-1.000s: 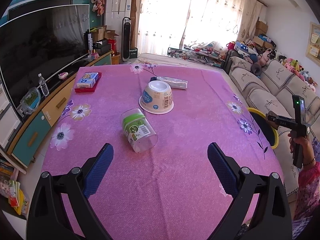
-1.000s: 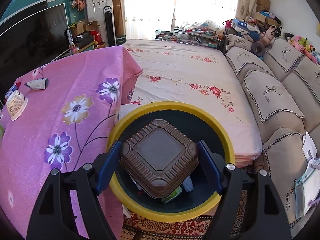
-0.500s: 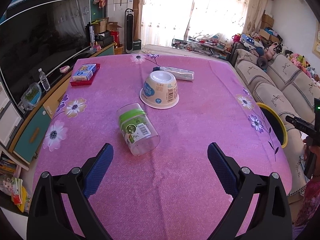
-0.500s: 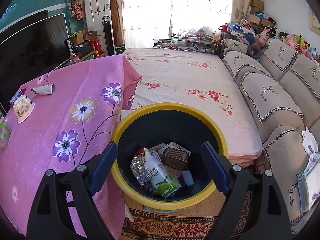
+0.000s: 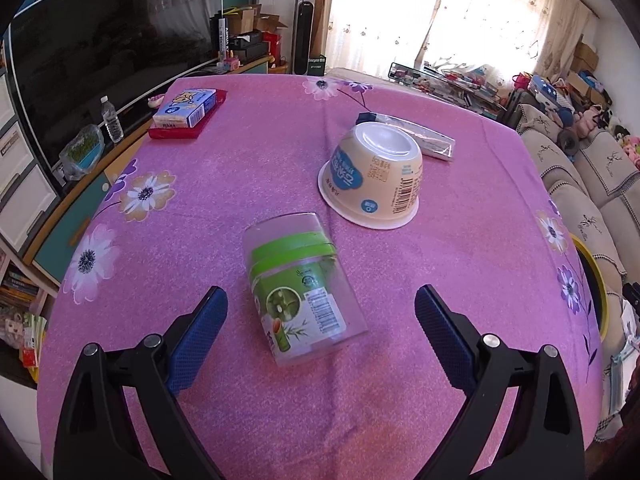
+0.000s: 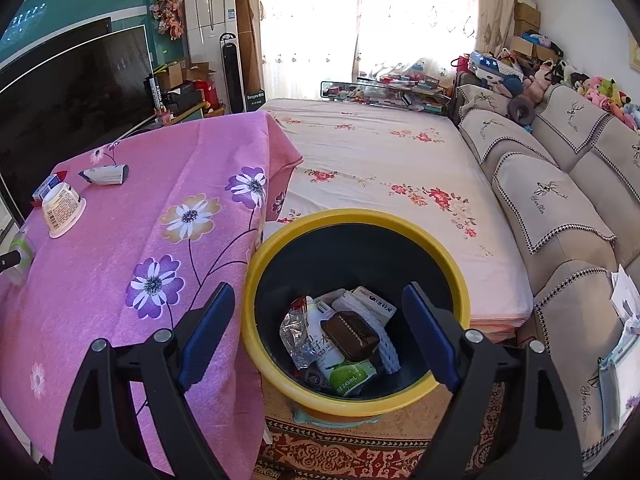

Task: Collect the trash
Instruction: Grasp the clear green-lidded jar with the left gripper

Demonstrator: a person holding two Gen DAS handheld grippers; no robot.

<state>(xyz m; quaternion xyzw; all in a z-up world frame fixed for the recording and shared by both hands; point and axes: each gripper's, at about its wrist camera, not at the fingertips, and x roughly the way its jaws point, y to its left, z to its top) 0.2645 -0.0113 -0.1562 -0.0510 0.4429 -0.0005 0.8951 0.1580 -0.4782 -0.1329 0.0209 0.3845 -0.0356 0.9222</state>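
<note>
A clear plastic jar [image 5: 300,288] with a green label lies on its side on the pink tablecloth [image 5: 240,160]. My left gripper [image 5: 320,320] is open just above it, its blue pads [image 5: 198,336] either side of the jar's near end without touching. Behind it an upturned cream tub [image 5: 374,172] sits in front of a flat wrapper [image 5: 416,136]. My right gripper [image 6: 316,330] hangs open and empty over the yellow-rimmed bin [image 6: 356,220]. The brown box [image 6: 350,334] lies inside on cartons and wrappers. The tub [image 6: 62,208], wrapper [image 6: 104,174] and jar [image 6: 20,256] show at the left edge.
A blue box on a red tray [image 5: 186,110] sits at the table's far left. A TV [image 5: 100,52] and cabinet with a water bottle [image 5: 111,118] run along the left. The bin [image 5: 592,280] stands at the table's right edge, before a sofa [image 6: 560,184] and flowered bed [image 6: 380,160].
The brown box left my right gripper and dropped into the bin; that gripper rose slightly. My left gripper moved forward and down toward the clear jar, which now lies between its fingers.
</note>
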